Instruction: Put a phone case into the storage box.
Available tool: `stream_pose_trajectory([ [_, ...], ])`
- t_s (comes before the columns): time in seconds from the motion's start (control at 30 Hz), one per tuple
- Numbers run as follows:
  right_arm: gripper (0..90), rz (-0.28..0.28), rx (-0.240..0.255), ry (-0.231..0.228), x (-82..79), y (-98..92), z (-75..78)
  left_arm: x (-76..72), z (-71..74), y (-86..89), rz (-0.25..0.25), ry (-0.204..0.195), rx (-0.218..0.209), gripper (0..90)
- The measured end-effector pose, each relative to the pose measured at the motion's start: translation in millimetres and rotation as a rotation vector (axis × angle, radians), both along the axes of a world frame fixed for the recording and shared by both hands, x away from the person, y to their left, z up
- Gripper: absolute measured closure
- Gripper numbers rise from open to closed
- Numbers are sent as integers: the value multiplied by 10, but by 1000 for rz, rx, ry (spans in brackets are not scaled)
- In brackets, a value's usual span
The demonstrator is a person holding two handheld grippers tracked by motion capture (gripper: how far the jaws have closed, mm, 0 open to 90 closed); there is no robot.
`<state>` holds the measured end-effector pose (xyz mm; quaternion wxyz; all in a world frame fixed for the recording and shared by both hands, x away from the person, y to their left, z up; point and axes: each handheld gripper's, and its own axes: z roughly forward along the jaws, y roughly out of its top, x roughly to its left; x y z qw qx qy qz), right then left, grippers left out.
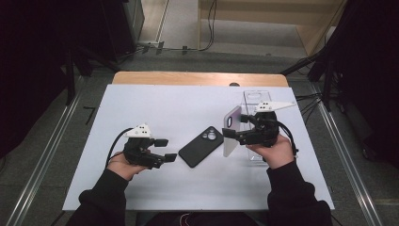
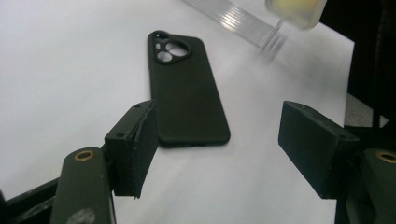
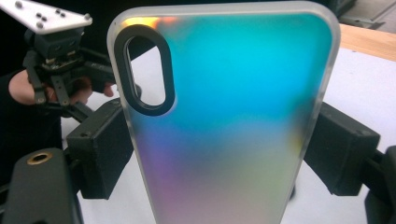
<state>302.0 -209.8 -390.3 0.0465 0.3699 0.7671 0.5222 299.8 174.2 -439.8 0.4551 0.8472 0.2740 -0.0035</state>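
Your right claw (image 3: 219,154) grips an iridescent frosted phone case (image 3: 224,116) by its long edges, holding it upright above the white counter (image 1: 155,103), just in front of a clear plastic stand (image 1: 256,101). Your left claw (image 2: 219,149) stands wide open and holds nothing, low over the counter, with the black phone case (image 2: 187,93) lying flat just ahead, near one pad.
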Motion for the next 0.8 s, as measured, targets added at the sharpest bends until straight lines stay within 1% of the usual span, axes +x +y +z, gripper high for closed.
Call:
stream_pose_trajectory([
  [0.03,147,-16,7,-4,7,-54,30,-25,-21,30,6,9,-5,293],
  [0.1,147,-41,13,-4,8,-103,57,-51,-44,52,11,15,-5,293],
  [0.17,147,-63,13,-14,13,-150,77,-75,-58,72,15,15,6,293],
  [0.23,147,-81,13,-14,14,-194,98,-98,-67,89,15,19,5,293],
  [0.27,147,-81,13,-14,14,-194,98,-98,-67,89,15,19,5,293],
  [0.3,147,-105,12,-14,13,-235,116,-118,-75,109,19,19,5,293],
  [0.33,147,-115,5,-22,16,-262,124,-118,-75,109,19,19,5,293],
  [0.47,147,-165,-7,-29,32,-354,159,-144,-88,146,30,17,12,293],
  [0.53,147,-194,-24,-38,50,-400,179,-149,-93,172,34,20,10,293],
  [0.63,147,-226,-13,-55,86,-477,211,-155,-95,190,33,27,3,293],
  [0.8,147,-319,-38,-60,186,-594,269,-154,-90,225,39,27,-2,293],
])
